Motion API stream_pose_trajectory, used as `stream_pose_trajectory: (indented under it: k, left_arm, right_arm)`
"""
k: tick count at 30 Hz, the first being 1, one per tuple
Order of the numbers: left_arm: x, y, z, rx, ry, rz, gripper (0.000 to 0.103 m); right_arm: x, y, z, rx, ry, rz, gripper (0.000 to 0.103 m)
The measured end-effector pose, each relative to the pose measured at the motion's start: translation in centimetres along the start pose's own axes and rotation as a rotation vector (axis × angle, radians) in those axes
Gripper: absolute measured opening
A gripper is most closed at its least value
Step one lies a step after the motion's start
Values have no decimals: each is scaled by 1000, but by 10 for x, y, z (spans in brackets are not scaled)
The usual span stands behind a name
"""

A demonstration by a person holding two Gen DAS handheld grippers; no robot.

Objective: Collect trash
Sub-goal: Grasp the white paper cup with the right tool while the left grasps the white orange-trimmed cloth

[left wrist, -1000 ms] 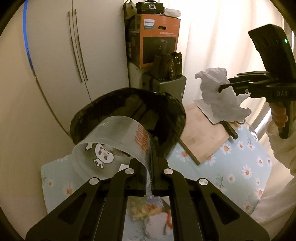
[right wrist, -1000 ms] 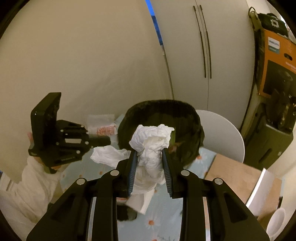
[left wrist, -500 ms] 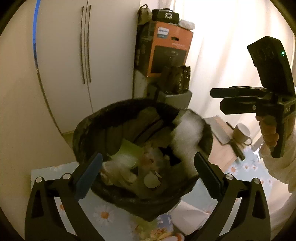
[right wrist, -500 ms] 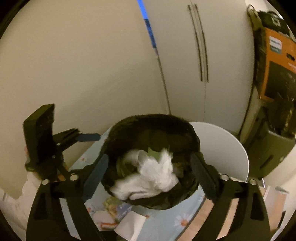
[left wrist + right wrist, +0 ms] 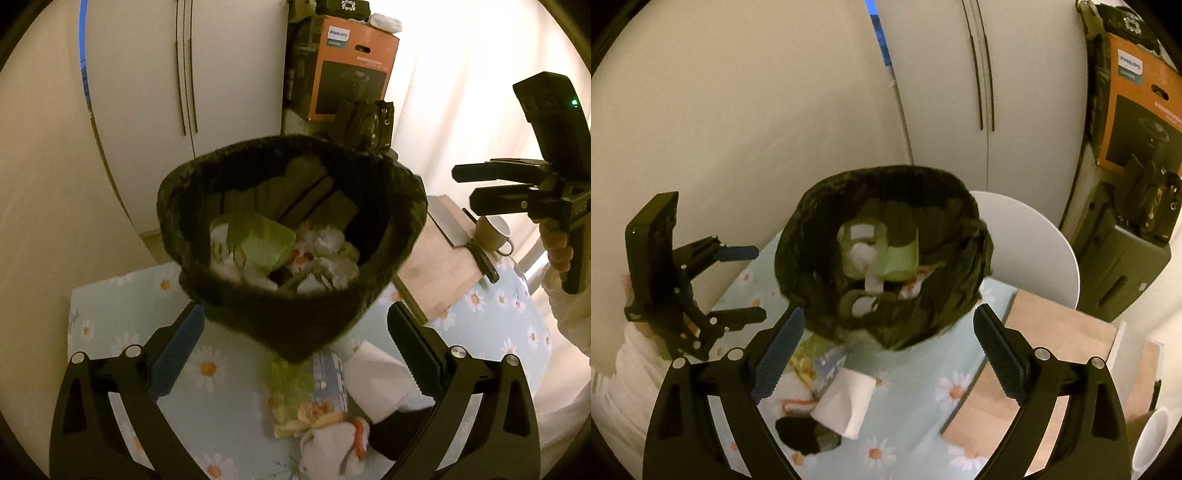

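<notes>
While both claws gape wide and hold nothing, litter waits on a daisy-print tablecloth (image 5: 122, 295).

Nearest the left gripper (image 5: 295, 354) lie a snack wrapper (image 5: 295, 398), a crumpled tissue (image 5: 328, 446) and a white paper piece (image 5: 376, 380). Beyond them stands the black-lined trash bin (image 5: 295, 321), with a green cup (image 5: 264, 243) and white tissues (image 5: 332, 251) inside. The right gripper (image 5: 888, 343) faces the same bin (image 5: 827, 218); a wooden cutting board (image 5: 1063, 332) lies to its right.

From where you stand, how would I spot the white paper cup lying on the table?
Find the black-lined trash bin on the daisy tablecloth. Just in front of it, among loose wrappers, the white paper cup lies on its side. It is the only plain white cone-shaped piece there; the wrappers beside it are printed and crumpled.
</notes>
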State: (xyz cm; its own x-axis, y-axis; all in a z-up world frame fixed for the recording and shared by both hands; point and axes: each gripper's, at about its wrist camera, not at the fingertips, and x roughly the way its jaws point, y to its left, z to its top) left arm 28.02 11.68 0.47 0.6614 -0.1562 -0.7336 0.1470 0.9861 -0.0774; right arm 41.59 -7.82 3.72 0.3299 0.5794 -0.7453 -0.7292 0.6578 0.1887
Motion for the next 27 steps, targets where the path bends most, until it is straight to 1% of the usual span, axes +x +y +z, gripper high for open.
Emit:
stream_pose_trajectory:
  k: [5, 11, 21, 27]
  left_arm:
    - [-5, -5, -20, -11, 28, 17, 97]
    - [-7, -8, -44, -36, 64, 18, 97]
    - [-1, -12, -79, -52, 130, 32, 97]
    - [10, -11, -98, -71, 170, 5, 97]
  right_arm:
    - [-4, 9, -16, -16, 20, -4, 89]
    - [-2, 16, -33, -21, 55, -7, 89]
    - [25, 28, -66, -11, 159, 11, 90]
    - [47, 28, -84, 18, 219, 26, 90]
